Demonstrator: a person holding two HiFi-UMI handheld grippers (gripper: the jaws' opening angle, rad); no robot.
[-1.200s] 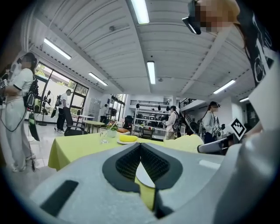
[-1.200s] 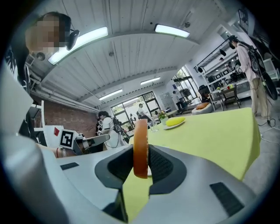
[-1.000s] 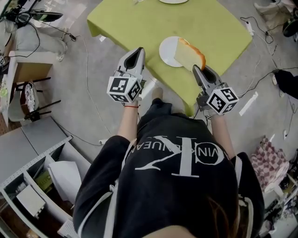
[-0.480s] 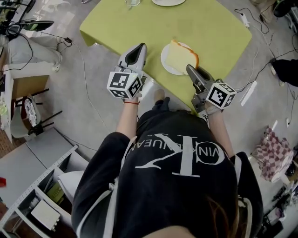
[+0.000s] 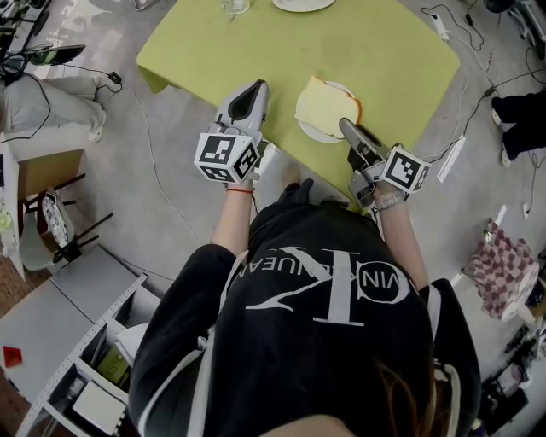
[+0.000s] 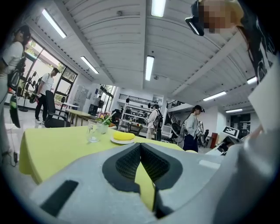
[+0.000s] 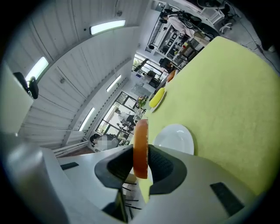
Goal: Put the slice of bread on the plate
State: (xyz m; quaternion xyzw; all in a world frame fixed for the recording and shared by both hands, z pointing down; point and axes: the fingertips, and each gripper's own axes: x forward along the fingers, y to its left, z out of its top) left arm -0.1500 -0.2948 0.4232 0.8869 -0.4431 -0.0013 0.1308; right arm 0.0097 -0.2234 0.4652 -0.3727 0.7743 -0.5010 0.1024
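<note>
Right gripper (image 5: 345,126) was clamped on the bread slice (image 5: 324,104), right over the white plate (image 5: 307,129). Left gripper (image 5: 253,88) was closed up, empty. 1 glass (image 6: 92,131) and a far plate (image 6: 124,137) sat well back on the green table (image 5: 384,60).

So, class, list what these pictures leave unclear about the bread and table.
Head view: whether the slice of bread touches the plate; the slice overlaps it.
Right gripper view: the slice's face; it sits edge-on in the right claw.
Head view: far plate and glass, cut by top edge.
</note>
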